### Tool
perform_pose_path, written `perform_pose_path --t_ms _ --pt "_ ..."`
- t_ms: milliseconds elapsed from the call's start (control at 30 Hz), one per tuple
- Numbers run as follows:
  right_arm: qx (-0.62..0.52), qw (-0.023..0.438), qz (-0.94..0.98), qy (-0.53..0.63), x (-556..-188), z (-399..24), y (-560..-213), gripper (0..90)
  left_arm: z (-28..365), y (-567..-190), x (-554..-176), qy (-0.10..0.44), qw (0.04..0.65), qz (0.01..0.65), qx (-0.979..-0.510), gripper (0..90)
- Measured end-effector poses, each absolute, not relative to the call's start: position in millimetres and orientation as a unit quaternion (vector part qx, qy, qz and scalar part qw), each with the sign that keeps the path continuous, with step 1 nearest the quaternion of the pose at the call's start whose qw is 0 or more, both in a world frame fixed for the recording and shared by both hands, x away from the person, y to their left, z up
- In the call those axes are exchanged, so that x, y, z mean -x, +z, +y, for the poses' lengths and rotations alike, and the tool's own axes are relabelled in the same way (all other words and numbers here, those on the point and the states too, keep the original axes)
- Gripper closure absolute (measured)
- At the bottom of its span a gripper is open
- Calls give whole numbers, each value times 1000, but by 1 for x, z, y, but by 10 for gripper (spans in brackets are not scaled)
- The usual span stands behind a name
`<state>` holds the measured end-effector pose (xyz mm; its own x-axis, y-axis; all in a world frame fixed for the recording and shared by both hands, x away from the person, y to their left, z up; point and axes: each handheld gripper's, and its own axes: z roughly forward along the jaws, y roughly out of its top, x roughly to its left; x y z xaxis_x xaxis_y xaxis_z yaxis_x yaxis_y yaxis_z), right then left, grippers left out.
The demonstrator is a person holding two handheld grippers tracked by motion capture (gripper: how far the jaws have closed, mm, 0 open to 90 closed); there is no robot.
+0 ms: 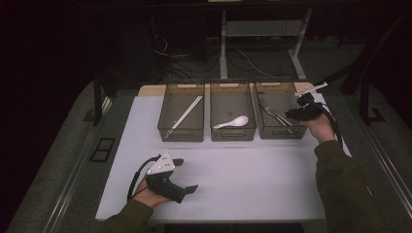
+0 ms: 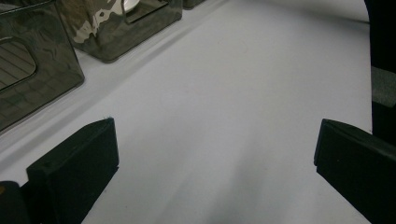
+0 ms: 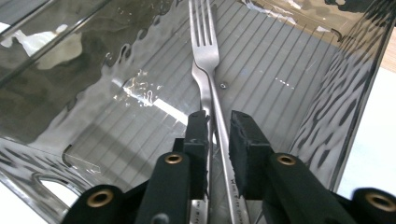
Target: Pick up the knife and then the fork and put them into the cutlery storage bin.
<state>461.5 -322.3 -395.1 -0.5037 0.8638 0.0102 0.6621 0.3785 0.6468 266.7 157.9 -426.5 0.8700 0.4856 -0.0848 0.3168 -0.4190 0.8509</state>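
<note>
The right gripper (image 3: 218, 122) dips into the bin at two o'clock (image 1: 278, 90), its fingers slightly apart around the fork (image 3: 207, 46) to leave it among its kind. The left gripper (image 1: 187, 175) idles at seven o'clock on the bench (image 1: 252, 165), fingers wide apart.

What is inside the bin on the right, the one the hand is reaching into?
In the right bin lie a fork and a second metal piece with a serrated edge, likely a knife. The right gripper straddles their handles, whose ends are hidden beneath it.
</note>
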Motion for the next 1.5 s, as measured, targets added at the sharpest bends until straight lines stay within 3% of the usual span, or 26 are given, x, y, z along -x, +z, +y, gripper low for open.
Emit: perform_pose_path --t_ms 500,1067,1500 --pt "-477 150 781 374 -452 -326 -380 426 154 -428 -273 85 481 232 -841 0" --pt "-444 170 783 402 -423 -310 -378 292 155 -429 -275 87 482 233 -840 0" --pt "-403 169 789 433 -386 -297 -382 261 155 -429 -273 87 482 232 -841 0"
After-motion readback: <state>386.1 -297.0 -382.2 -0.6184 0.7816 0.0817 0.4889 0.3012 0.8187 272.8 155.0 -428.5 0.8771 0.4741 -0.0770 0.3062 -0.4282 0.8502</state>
